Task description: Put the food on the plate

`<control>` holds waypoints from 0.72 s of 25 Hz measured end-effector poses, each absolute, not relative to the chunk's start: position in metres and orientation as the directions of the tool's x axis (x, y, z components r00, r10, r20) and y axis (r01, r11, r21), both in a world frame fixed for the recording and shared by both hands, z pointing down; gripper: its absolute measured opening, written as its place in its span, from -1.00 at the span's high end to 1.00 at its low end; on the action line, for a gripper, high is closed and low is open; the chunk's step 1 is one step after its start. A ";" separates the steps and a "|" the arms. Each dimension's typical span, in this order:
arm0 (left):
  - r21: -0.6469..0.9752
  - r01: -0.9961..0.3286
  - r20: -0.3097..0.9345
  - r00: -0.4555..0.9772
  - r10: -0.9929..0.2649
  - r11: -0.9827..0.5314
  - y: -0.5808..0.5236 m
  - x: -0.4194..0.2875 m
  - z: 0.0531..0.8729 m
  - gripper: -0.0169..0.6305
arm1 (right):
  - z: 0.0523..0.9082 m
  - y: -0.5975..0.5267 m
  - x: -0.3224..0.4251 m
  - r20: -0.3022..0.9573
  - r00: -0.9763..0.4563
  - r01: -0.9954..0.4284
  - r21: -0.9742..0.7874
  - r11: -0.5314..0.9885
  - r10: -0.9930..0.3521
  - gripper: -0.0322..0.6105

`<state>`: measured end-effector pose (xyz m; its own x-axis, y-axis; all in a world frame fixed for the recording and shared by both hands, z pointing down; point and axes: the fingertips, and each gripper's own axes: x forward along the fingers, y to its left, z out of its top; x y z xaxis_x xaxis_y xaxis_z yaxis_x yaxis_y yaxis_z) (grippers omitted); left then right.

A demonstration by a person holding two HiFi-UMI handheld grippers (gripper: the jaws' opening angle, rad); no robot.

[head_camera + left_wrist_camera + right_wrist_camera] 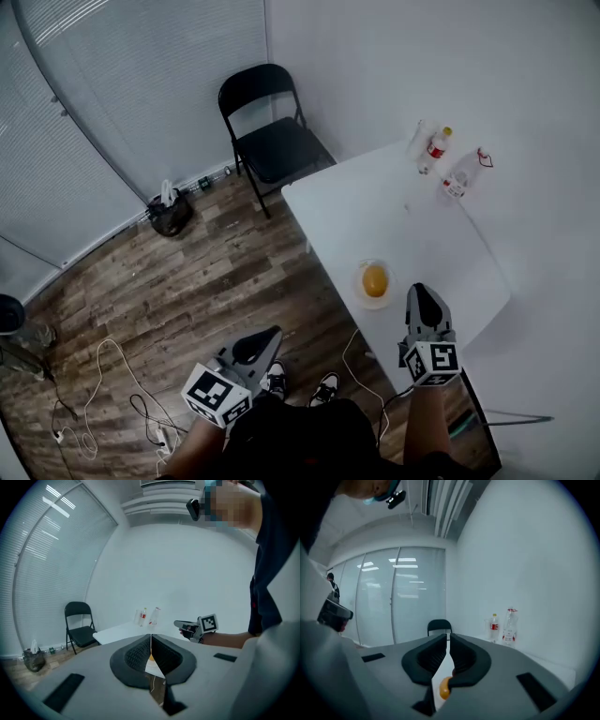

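An orange, rounded piece of food (374,279) lies on a small white plate (375,304) near the front edge of the white table (403,216). My right gripper (420,291) hovers just right of the plate, jaws shut with nothing between them. In the right gripper view the food (444,687) shows below the shut right gripper (448,635). My left gripper (272,333) hangs over the wooden floor, left of the table and apart from the plate. The left gripper (151,636) is shut and empty, and the food (151,657) shows through its slit.
Three bottles (436,145) stand at the table's far right corner by the wall. A black folding chair (272,131) stands beyond the table's far end. A dark bag (171,214) and loose cables (112,394) lie on the floor at left.
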<state>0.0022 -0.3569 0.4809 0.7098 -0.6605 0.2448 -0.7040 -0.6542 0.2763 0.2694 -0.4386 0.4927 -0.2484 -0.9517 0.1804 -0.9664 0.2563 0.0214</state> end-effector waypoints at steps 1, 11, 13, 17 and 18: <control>0.271 -0.695 0.236 0.719 -0.654 -0.666 -0.358 0.006 0.478 0.88 | 0.481 -0.430 0.272 0.148 -0.249 -0.967 0.019 0.255 -0.957 0.79; 0.198 -0.605 0.140 0.796 -0.589 -0.771 -0.349 0.043 0.432 0.88 | 0.387 -0.343 0.273 -0.029 -0.238 -0.969 0.075 0.236 -0.971 0.83; 0.182 -0.590 0.125 0.807 -0.577 -0.787 -0.346 0.051 0.422 0.88 | 0.378 -0.332 0.271 -0.036 -0.240 -0.968 0.083 0.236 -0.970 0.83; 0.158 -0.568 0.103 0.823 -0.558 -0.808 -0.338 0.063 0.409 0.88 | 0.374 -0.315 0.272 -0.024 -0.232 -0.969 0.093 0.229 -0.972 0.83; 0.155 -0.563 0.098 0.827 -0.554 -0.812 -0.336 0.065 0.407 0.88 | 0.374 -0.311 0.274 -0.021 -0.229 -0.970 0.090 0.226 -0.973 0.83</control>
